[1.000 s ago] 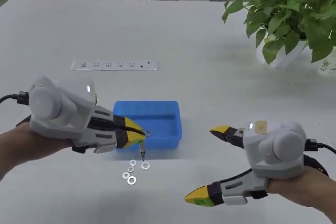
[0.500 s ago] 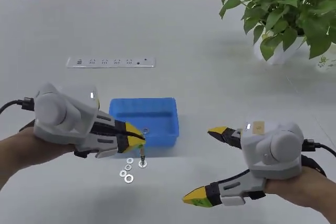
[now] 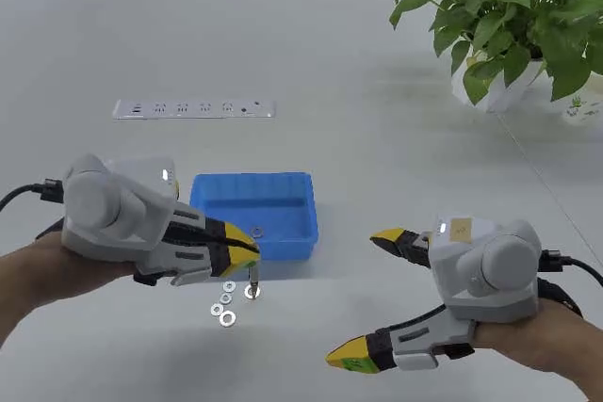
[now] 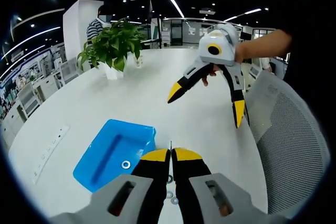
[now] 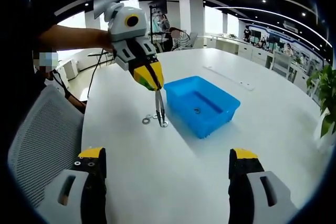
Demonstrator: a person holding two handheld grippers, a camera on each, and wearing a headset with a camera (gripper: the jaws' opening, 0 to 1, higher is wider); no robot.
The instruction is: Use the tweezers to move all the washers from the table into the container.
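Note:
My left gripper (image 3: 251, 248) is shut on thin metal tweezers (image 3: 252, 276) that point down at the table just in front of the blue container (image 3: 209, 191). The tweezer tips (image 5: 160, 121) rest at the nearest of several small washers (image 3: 226, 308) lying on the white table. One washer (image 3: 256, 231) lies inside the container. My right gripper (image 3: 356, 297) hovers open to the right, holding nothing. The left gripper view looks along its shut jaws (image 4: 171, 153) over the container (image 4: 113, 153) to the right gripper (image 4: 205, 111).
A white power strip (image 3: 193, 108) lies beyond the container. A potted plant (image 3: 509, 16) stands at the far right. A mesh chair (image 5: 37, 145) sits at the table's near edge. Bare tabletop spreads between the two grippers.
The left gripper has lowered the tweezers slightly, bringing the tips onto the nearest washer. The right gripper holds its place. The head camera has shifted a little.

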